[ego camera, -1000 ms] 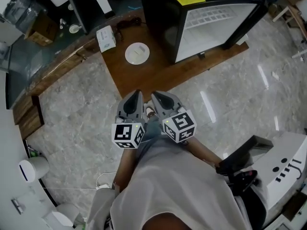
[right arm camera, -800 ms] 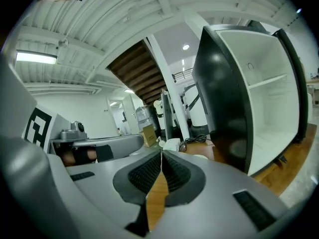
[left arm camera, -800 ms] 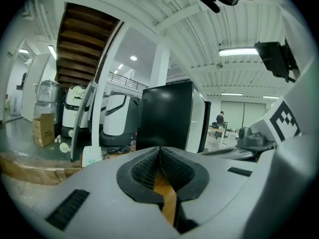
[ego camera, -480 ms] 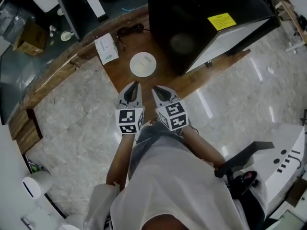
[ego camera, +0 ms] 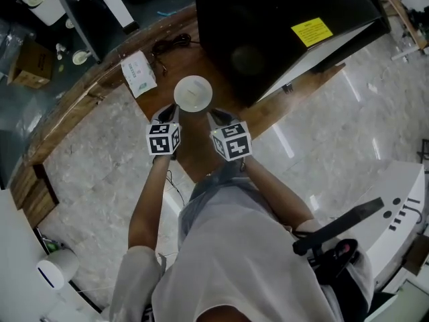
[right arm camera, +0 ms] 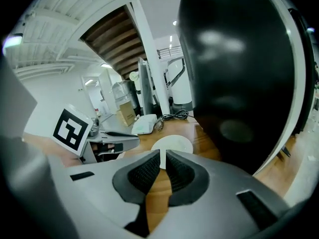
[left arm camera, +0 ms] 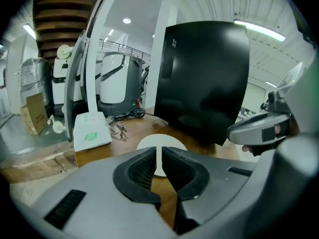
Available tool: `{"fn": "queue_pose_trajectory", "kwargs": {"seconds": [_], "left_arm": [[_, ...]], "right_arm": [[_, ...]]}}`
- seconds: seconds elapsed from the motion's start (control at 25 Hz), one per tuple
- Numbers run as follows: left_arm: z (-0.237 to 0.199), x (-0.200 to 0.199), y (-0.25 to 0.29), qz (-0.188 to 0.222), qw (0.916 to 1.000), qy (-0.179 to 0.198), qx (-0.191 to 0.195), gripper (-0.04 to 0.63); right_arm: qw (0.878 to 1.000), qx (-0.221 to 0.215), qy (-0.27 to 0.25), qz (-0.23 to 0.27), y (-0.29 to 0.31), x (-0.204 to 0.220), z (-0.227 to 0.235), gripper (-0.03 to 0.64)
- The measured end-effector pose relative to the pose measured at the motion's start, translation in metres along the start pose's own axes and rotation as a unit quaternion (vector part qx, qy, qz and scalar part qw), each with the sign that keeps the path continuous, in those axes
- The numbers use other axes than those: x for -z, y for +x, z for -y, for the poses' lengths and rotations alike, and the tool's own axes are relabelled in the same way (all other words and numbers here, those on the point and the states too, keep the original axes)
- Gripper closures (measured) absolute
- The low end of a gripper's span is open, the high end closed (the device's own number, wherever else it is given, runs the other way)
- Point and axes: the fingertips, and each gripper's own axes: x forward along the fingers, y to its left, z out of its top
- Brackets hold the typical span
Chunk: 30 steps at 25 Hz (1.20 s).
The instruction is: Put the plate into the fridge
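A white round plate (ego camera: pixel 193 93) lies on a low wooden platform (ego camera: pixel 201 149), just in front of the black fridge (ego camera: pixel 268 25). My left gripper (ego camera: pixel 165 116) is close to the plate's near left edge and my right gripper (ego camera: pixel 217 118) is close to its near right edge. Both are shut with nothing between the pads. In the left gripper view the plate (left arm camera: pixel 149 142) shows just beyond the shut gripper (left arm camera: pixel 160 154). In the right gripper view the plate (right arm camera: pixel 173 144) lies ahead of the shut gripper (right arm camera: pixel 163 156), with the fridge (right arm camera: pixel 239 73) at its right.
A white box (ego camera: pixel 139 72) and a coiled black cable (ego camera: pixel 167 45) lie on the platform left of the fridge. A curved wooden counter edge (ego camera: pixel 74 106) runs at the left. The surrounding floor (ego camera: pixel 322 133) is glossy marble. A white machine (ego camera: pixel 395 220) stands at the lower right.
The person has stepped forward. Both grippers have moved up from the floor area to the plate's near edge and have spread slightly apart. The jaws have stayed shut.
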Motion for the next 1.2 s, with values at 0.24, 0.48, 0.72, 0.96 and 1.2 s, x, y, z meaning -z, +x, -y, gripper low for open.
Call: {"fn": "queue_pose_trajectory", "kwargs": {"seconds": [0.24, 0.48, 0.72, 0.96, 1.2], "left_arm": [[-0.028, 0.02, 0.05, -0.078, 0.9967, -0.023, -0.011, 0.571], [-0.054, -0.007, 0.089, -0.103, 0.9946, -0.007, 0.009, 0.571], [-0.072, -0.022, 0.124, -0.147, 0.9891, 0.014, 0.0, 0.502], [-0.071, -0.017, 0.157, -0.175, 0.9843, -0.007, 0.021, 0.414], [-0.067, -0.003, 0.184, -0.204, 0.9784, 0.003, 0.033, 0.408]], "right_arm": [[0.998, 0.03, 0.037, -0.049, 0.046, 0.015, 0.048, 0.595], [0.992, 0.031, 0.084, -0.085, 0.083, 0.018, 0.085, 0.595], [0.985, 0.007, 0.133, -0.108, 0.118, 0.017, 0.101, 0.499], [0.976, 0.003, 0.177, -0.126, 0.143, 0.022, 0.115, 0.499], [0.969, -0.005, 0.202, -0.144, 0.164, 0.029, 0.133, 0.499]]}}
